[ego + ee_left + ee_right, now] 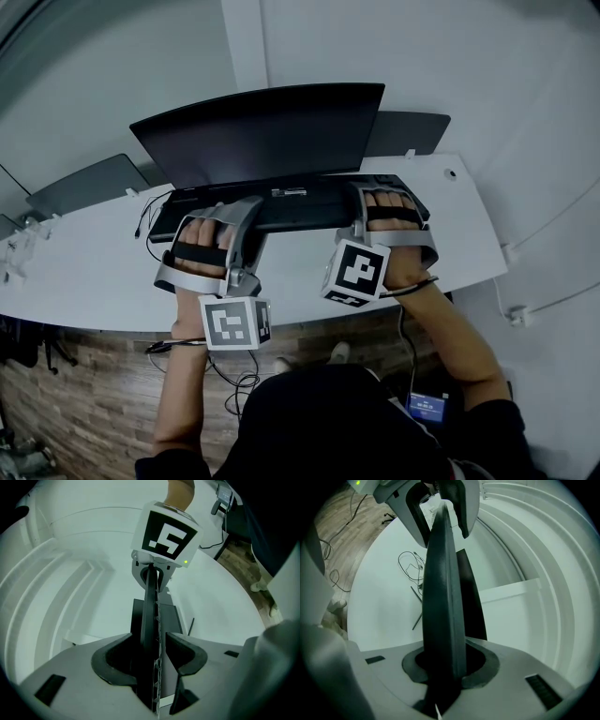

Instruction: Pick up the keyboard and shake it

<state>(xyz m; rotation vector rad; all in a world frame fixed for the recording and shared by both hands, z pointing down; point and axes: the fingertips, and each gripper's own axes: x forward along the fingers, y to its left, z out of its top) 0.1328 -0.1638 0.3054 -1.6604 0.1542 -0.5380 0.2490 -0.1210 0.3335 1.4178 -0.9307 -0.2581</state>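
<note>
The black keyboard (291,208) stretches across the white desk (94,272), just in front of the monitor; I cannot tell whether it rests on the desk. My left gripper (223,212) is at its left end. In the left gripper view the keyboard (151,611) runs edge-on between the jaws of the left gripper (152,656); it lies against one pad, and the other pad stands a sliver clear. My right gripper (384,202) is at the right end. In the right gripper view the right gripper (445,667) is shut on the keyboard (443,583).
A dark monitor (272,131) stands right behind the keyboard, with further screens at the left (89,183) and behind at the right (412,131). Loose cables (410,564) lie on the desk by the keyboard's left end. The desk's front edge drops to a wood floor (84,394).
</note>
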